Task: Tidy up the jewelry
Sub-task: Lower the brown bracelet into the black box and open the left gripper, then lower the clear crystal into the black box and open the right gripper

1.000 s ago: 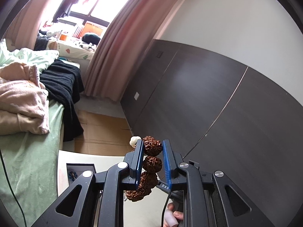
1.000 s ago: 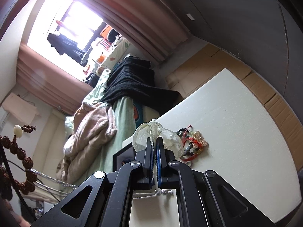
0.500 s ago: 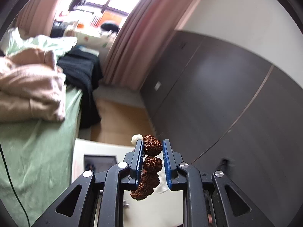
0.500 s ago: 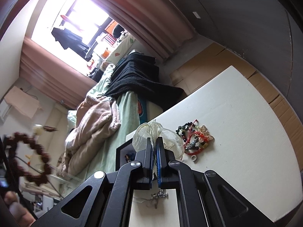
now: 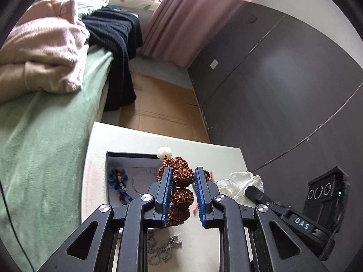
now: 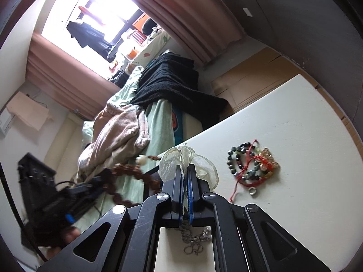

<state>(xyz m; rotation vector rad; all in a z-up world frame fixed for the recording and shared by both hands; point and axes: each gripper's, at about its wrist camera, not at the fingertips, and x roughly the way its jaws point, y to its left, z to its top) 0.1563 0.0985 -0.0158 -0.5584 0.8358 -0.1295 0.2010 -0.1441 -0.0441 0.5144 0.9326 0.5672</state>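
Two hand-held grippers clamped, left (image 5: 181, 195) on brown bead bracelet (image 5: 180, 176) above jewelry box (image 5: 131, 174), right (image 6: 185, 195) seemingly pinching organza pouch (image 6: 188, 165)

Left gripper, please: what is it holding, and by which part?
The left gripper pinches a brown knobbly seed-bead bracelet by beads along one side of the loop.
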